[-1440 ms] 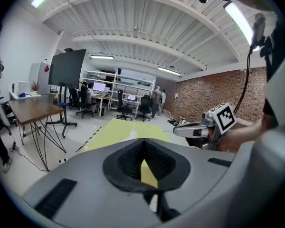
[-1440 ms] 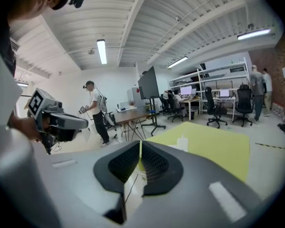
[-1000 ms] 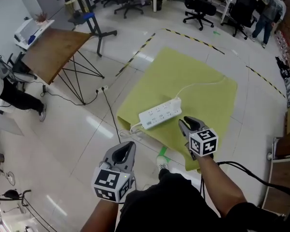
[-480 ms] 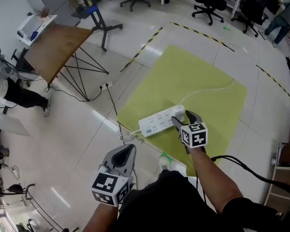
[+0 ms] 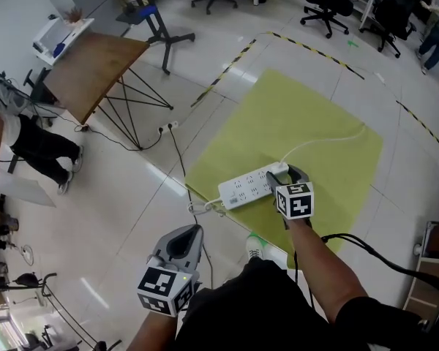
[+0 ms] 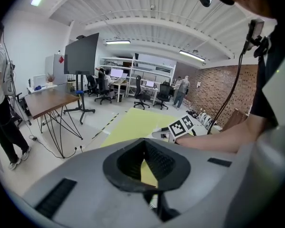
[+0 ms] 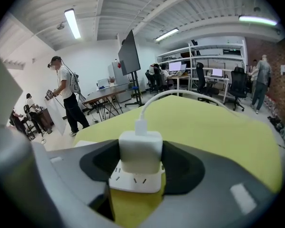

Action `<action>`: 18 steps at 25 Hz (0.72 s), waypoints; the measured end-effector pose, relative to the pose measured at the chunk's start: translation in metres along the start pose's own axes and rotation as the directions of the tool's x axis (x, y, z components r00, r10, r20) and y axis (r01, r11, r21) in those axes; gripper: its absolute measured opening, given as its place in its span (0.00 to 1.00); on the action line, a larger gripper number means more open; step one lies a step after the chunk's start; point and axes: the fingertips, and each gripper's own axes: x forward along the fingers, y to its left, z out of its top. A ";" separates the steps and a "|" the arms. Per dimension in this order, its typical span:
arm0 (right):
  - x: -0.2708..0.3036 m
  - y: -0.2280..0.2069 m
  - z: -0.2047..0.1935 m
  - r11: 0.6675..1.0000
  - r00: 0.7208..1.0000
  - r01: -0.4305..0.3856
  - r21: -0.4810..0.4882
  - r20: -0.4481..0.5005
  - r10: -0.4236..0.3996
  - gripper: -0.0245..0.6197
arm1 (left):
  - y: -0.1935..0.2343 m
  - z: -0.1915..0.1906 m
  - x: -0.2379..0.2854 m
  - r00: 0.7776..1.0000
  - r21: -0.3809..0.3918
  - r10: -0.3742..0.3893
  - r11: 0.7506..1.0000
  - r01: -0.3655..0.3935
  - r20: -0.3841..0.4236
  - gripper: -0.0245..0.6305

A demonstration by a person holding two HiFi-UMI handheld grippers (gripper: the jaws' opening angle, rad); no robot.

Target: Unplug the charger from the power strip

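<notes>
Pale tiled floor (image 5: 132, 218) carries a yellow-green mat (image 5: 314, 108) at 1 o'clock. On the mat lies a white power strip (image 5: 245, 187), with the charger (image 5: 278, 168) at its 2 o'clock end — a black cable (image 5: 177, 159) trails over the tiles at 10 o'clock.

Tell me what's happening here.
A person with a gripper in each hand is working over a yellow mat on the floor. The right gripper is down at the end of the white power strip. Its jaws have just been closing on the white charger between them, and the pads look to be against its sides. The charger sits plugged in, cable attached. The left gripper hangs back, jaws together, empty.
</notes>
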 end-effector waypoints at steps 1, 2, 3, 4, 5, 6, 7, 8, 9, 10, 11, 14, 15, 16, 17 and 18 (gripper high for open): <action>0.000 0.000 0.001 1.000 1.000 0.003 -0.004 0.000 -0.003 0.45 | 0.002 0.001 0.000 1.000 -0.003 0.003 1.000 -0.003 0.002 0.05; 0.000 0.000 0.002 1.000 1.000 0.006 -0.007 0.003 -0.006 0.45 | 0.005 0.003 0.000 1.000 -0.005 0.006 1.000 -0.006 0.004 0.05; 0.000 0.000 0.003 1.000 1.000 0.009 -0.010 0.010 -0.009 0.45 | 0.007 0.004 -0.001 1.000 -0.006 0.008 1.000 -0.008 0.007 0.05; 0.000 0.001 0.006 1.000 1.000 0.014 -0.012 0.023 -0.014 0.45 | 0.010 0.006 -0.001 1.000 -0.008 0.010 1.000 -0.010 0.010 0.05; -0.001 0.001 0.010 1.000 0.999 0.019 -0.014 0.039 -0.019 0.45 | 0.012 0.007 -0.002 1.000 -0.010 0.011 1.000 -0.011 0.014 0.05; -0.003 0.001 0.014 1.000 0.998 0.023 -0.016 0.055 -0.022 0.45 | 0.013 0.009 -0.002 1.000 -0.012 0.011 1.000 -0.011 0.017 0.05; -0.005 0.001 0.018 1.000 0.998 0.023 -0.016 0.064 -0.022 0.45 | 0.013 0.009 -0.002 1.000 -0.013 0.011 1.000 -0.010 0.020 0.05; -0.008 0.000 0.020 1.000 0.998 0.019 -0.013 0.066 -0.018 0.45 | 0.012 0.009 -0.001 1.000 -0.013 0.008 1.000 -0.008 0.022 0.05; -0.012 0.000 0.022 1.000 0.998 0.012 -0.010 0.063 -0.011 0.45 | 0.011 0.009 -0.001 1.000 -0.013 0.004 1.000 -0.003 0.024 0.05; -0.018 0.000 0.021 1.000 0.998 0.003 -0.008 0.056 -0.002 0.45 | 0.009 0.008 0.000 1.000 -0.013 -0.004 1.000 0.004 0.025 0.05; -0.025 0.001 0.019 1.000 0.999 -0.008 -0.009 0.043 0.009 0.45 | 0.007 0.008 0.001 1.000 -0.013 -0.012 1.000 0.013 0.026 0.05; -0.048 0.005 0.003 0.999 0.998 -0.050 -0.020 -0.026 0.049 0.45 | 0.003 0.010 0.006 0.999 -0.008 -0.044 0.999 0.044 0.033 0.05; -0.057 0.005 -0.005 0.998 0.996 -0.065 -0.022 -0.054 0.064 0.45 | 0.001 0.011 0.008 0.998 -0.004 -0.055 0.998 0.055 0.037 0.05; -0.067 0.005 -0.016 0.997 0.994 -0.080 -0.023 -0.082 0.078 0.45 | -0.002 0.012 0.010 0.997 0.002 -0.067 0.998 0.067 0.041 0.05; -0.077 0.005 -0.028 0.995 0.990 -0.094 -0.021 -0.111 0.091 0.45 | -0.005 0.012 0.012 0.996 0.008 -0.081 0.997 0.081 0.045 0.05; -0.088 0.004 -0.041 0.994 0.985 -0.105 -0.020 -0.140 0.101 0.45 | -0.010 0.012 0.014 0.994 0.013 -0.097 0.995 0.097 0.047 0.05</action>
